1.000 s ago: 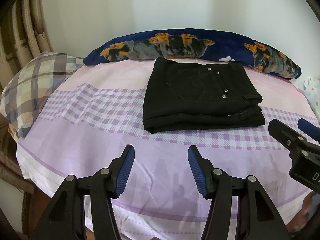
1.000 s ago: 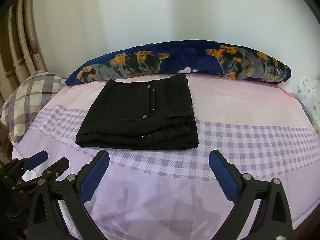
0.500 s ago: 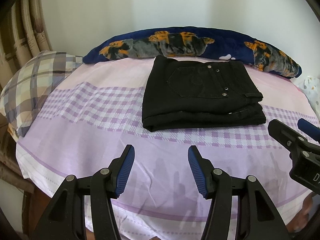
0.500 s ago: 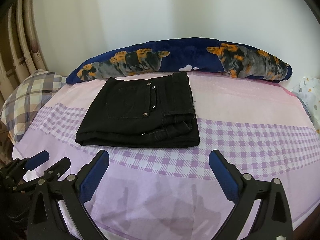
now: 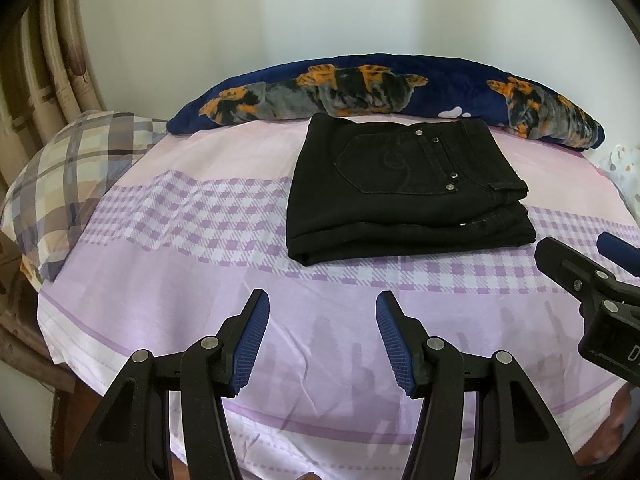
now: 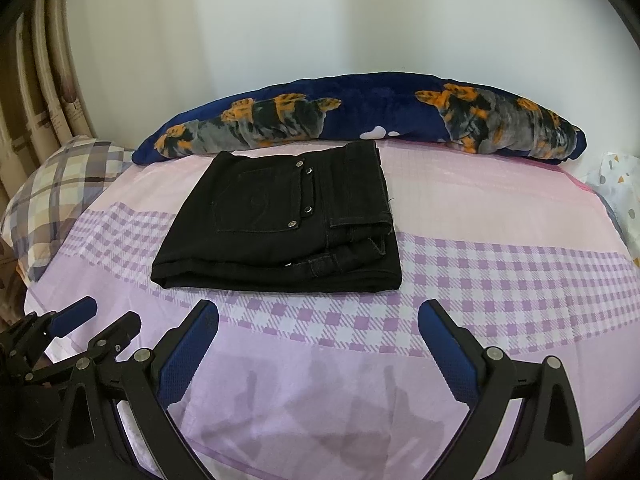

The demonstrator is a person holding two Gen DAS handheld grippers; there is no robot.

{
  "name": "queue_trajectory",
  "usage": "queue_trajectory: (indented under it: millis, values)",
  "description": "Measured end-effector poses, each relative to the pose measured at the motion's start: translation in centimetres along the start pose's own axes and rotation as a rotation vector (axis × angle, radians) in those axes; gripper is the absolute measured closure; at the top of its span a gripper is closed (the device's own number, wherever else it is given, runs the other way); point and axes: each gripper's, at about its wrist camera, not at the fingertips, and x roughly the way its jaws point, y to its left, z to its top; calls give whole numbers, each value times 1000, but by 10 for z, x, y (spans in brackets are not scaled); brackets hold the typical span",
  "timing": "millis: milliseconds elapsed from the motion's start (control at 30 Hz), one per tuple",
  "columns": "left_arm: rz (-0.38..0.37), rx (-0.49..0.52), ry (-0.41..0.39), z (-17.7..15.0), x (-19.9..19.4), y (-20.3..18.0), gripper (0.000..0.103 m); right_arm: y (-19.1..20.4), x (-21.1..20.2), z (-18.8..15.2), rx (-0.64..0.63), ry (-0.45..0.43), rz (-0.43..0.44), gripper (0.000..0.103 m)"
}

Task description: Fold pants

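The black pants [image 5: 404, 192] lie folded in a neat rectangle on the lilac checked bedsheet [image 5: 200, 216], back pocket and rivets facing up. In the right wrist view the same folded pants [image 6: 288, 224] sit just beyond the fingertips. My left gripper [image 5: 322, 300] is open over bare sheet, short of the pants, with nothing between its blue pads. My right gripper [image 6: 318, 312] is open wider, also empty, hovering near the pants' front edge. Each gripper shows at the edge of the other's view.
A navy blanket roll with orange and grey print [image 5: 384, 88] lies along the wall behind the pants. A plaid pillow [image 5: 68, 176] rests at the left by the curtain [image 5: 36, 72]. A white spotted cloth [image 6: 620, 184] sits at the far right edge.
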Motion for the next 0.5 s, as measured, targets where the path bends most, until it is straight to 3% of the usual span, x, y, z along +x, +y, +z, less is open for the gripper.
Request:
queue_trajectory:
  millis: [500]
  values:
    - [22, 22, -20, 2, -1, 3, 46, -1, 1, 0, 1, 6, 3, 4]
